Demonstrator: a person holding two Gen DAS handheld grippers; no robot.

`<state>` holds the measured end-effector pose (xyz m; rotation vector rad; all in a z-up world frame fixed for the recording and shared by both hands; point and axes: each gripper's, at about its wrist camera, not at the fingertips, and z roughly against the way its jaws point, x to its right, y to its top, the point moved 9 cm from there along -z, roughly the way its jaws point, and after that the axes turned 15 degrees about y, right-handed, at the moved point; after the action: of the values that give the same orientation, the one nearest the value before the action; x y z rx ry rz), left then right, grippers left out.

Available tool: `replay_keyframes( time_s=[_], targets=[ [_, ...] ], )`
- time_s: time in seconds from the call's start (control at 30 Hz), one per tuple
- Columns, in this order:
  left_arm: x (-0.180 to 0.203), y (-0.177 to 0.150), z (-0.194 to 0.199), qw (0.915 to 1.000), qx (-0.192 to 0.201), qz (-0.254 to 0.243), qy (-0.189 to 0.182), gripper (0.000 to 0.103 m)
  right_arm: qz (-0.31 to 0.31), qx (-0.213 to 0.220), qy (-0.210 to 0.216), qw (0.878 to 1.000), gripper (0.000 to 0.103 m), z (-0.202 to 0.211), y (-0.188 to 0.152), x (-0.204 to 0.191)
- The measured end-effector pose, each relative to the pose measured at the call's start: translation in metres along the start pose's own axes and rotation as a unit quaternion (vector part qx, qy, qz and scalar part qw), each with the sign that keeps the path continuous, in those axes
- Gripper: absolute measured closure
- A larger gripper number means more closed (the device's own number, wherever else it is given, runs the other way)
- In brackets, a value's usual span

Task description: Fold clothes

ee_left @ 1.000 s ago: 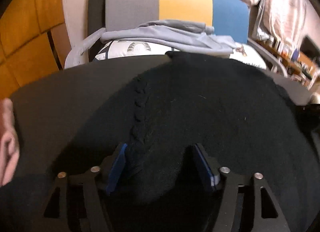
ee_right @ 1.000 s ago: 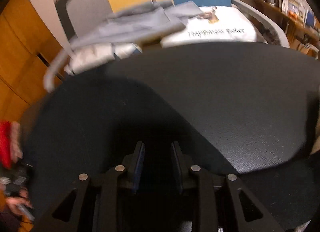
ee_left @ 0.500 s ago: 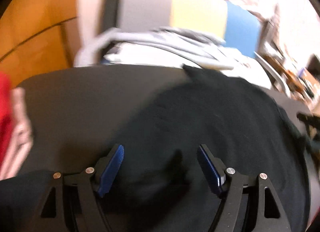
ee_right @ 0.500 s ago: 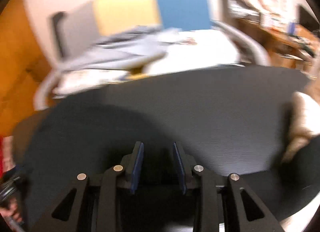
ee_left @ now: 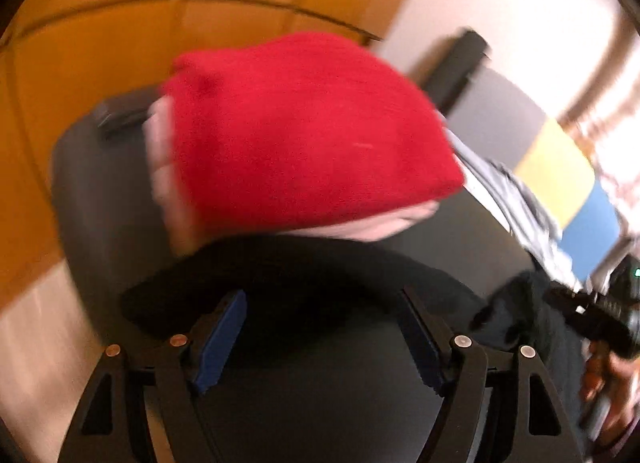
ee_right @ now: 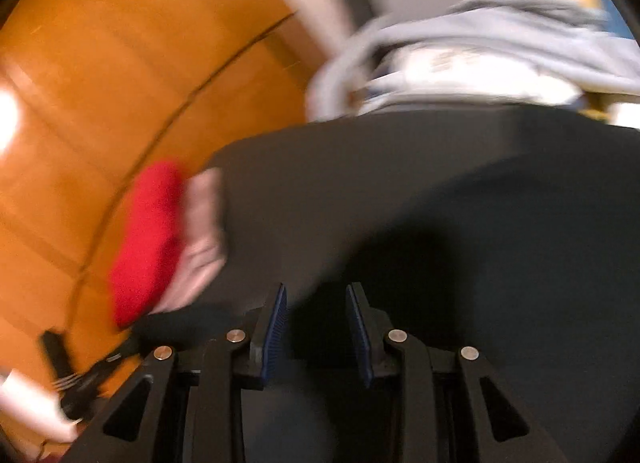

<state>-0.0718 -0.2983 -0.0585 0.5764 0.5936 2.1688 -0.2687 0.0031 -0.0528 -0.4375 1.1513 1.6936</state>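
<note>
Black garment (ee_left: pixel 304 287), blurred, partly behind fingers (ee_left: pixel 220 339)

a: quick count, garments by the table (ee_left: pixel 100 199)?
b: on it, 3: 1 black (ee_left: pixel 304 275), and at the far left edge a stack w/ 1 red (ee_left: pixel 304 135) over 1 pink (ee_left: pixel 168 183).
a: beyond the table?
b: 2 more piled behind it, 1 grey (ee_right: pixel 500 27), 1 white (ee_right: pixel 472 75).
a: grippers over it?
b: 2: left gripper (ee_left: pixel 320 337), right gripper (ee_right: pixel 316 329).
</note>
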Motion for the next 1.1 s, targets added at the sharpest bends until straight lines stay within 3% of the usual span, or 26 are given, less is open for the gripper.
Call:
replay_keyframes(
  time_s=[0.13, 0.23, 0.3, 0.4, 0.57, 0.6, 0.63, 0.67, 0.7, 0.73, 0.8, 0.93, 1.0, 1.1],
  targets=[
    [-0.037, -0.006, -0.015, 0.9980, -0.030, 0.054, 0.012, 0.025, 0.053, -0.096, 0.067, 0.992, 0.071, -0.074, -0.029, -0.070],
    [-0.057, 0.000, -0.014, 0.9961, -0.014, 0.086, 0.012, 0.025, 0.043, -0.143, 0.065, 0.987, 0.071, -0.109, -0.056, -0.087],
    [-0.063, 0.008, -0.010, 0.9972, 0.014, 0.071, 0.020, 0.023, 0.019, -0.145, 0.046, 0.988, 0.071, -0.118, -0.067, -0.085],
    [-0.058, 0.007, -0.017, 0.9996, 0.022, 0.015, 0.009, 0.012, -0.012, -0.114, 0.023, 0.993, 0.071, -0.109, -0.077, -0.073],
    [-0.047, 0.000, -0.032, 0.9970, 0.023, -0.072, -0.017, 0.013, 0.001, -0.063, -0.064, 0.996, 0.071, -0.073, -0.092, -0.049],
    [-0.045, 0.000, -0.034, 0.9970, 0.021, -0.068, -0.029, 0.023, -0.004, -0.055, -0.074, 0.996, 0.071, -0.066, -0.094, -0.044],
    [-0.044, 0.000, -0.034, 0.9969, 0.018, -0.059, -0.049, 0.045, -0.012, -0.047, -0.083, 0.995, 0.071, -0.058, -0.097, -0.041],
    [-0.042, 0.000, -0.035, 0.9967, 0.013, -0.053, -0.060, 0.055, -0.023, -0.037, -0.090, 0.995, 0.071, -0.051, -0.100, -0.036],
    [-0.040, -0.001, -0.035, 0.9968, 0.005, -0.052, -0.061, 0.077, -0.036, -0.025, -0.094, 0.995, 0.071, -0.042, -0.101, -0.030],
    [-0.039, -0.001, -0.036, 0.9967, -0.003, -0.051, -0.063, 0.091, -0.050, -0.012, -0.096, 0.994, 0.071, -0.032, -0.100, -0.023],
    [-0.032, 0.004, -0.023, 0.9957, 0.009, -0.061, -0.069, 0.091, -0.075, 0.017, -0.109, 0.991, 0.071, -0.011, -0.096, -0.008],
    [-0.008, 0.035, 0.035, 0.9865, 0.081, -0.119, -0.077, 0.091, -0.101, 0.046, -0.113, 0.987, 0.071, 0.008, -0.093, 0.014],
    [0.002, 0.056, 0.058, 0.9826, 0.084, -0.134, -0.097, 0.091, -0.100, 0.053, -0.109, 0.988, 0.072, 0.011, -0.093, 0.018],
    [0.005, 0.088, 0.074, 0.9828, 0.066, -0.116, -0.128, 0.091, -0.089, 0.054, -0.108, 0.989, 0.072, 0.013, -0.094, 0.019]
  ],
)
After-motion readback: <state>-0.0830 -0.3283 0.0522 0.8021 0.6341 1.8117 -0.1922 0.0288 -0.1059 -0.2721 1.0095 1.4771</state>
